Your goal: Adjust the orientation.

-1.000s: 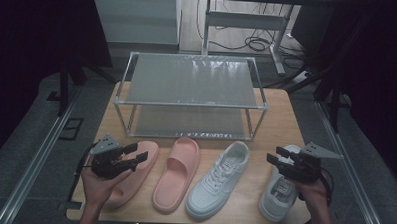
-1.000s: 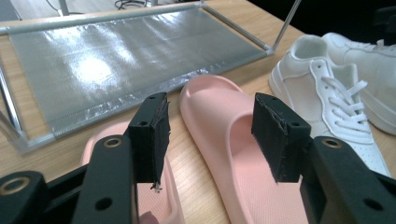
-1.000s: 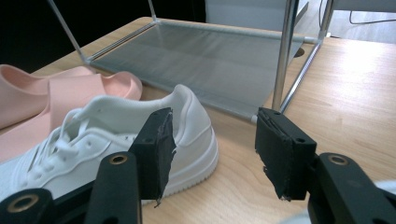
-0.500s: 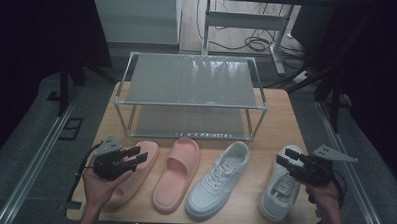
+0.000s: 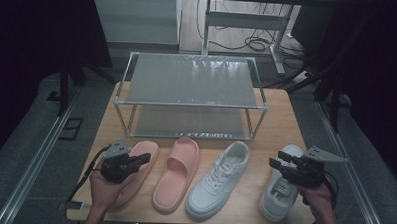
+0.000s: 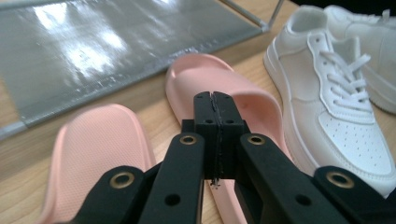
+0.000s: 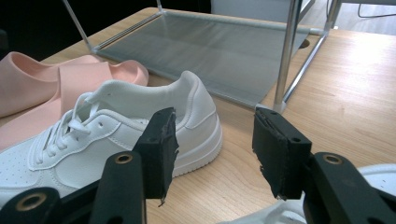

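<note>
Since a second ago, the right gripper (image 5: 277, 161) has drawn back and outward, now hovering with jaws apart above the outer white sneaker (image 5: 278, 192), which sits right of the shoe rack's (image 5: 192, 99) front edge. Beside it lies the inner white sneaker (image 5: 216, 180). Left gripper (image 5: 144, 158), jaws together, hovers over the outer pink slide (image 5: 131, 177). Risk, as I judge it: the open jaws descend off-centre, catch only the thin collar, and the sneaker tips or slides off the table's near edge.
</note>
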